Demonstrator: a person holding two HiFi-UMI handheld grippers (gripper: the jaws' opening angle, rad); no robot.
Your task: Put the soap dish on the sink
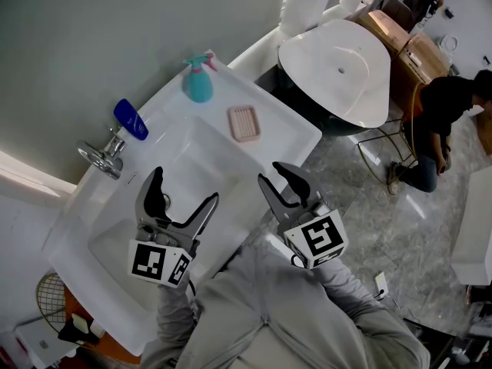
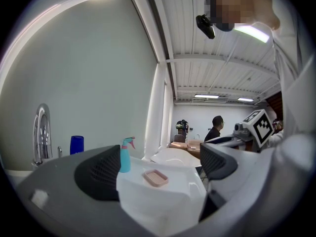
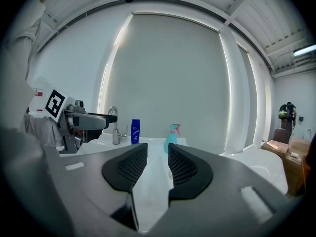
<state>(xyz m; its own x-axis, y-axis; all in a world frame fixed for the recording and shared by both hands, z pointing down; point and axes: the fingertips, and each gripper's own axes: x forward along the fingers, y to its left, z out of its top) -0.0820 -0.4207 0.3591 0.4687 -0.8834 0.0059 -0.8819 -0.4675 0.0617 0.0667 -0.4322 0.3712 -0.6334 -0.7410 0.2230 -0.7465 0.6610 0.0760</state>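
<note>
Left gripper (image 1: 184,189): held above the basin, jaws spread wide, nothing between them.
Right gripper (image 1: 275,174): over the sink's near edge, to the right of the left one; jaws drawn close with only a narrow gap, and nothing in it.
Sink (image 1: 296,131): white, with a long basin and a flat ledge round it.
Soap dish (image 1: 244,123): pink and ribbed, lying flat on the sink's ledge just past the basin — well clear of both grippers.
Faucet (image 1: 104,157): chrome, on the wall side of the basin.
Blue bottle (image 1: 131,119): upright on the ledge just beside the faucet.
Spray bottle (image 1: 198,81): teal with a pink trigger, upright near the wall — behind the soap dish, not touching it.
Bathtub (image 1: 338,68): white, beyond the sink's far end.
Person (image 1: 442,121): in a dark top, low on the floor at the far right.
</note>
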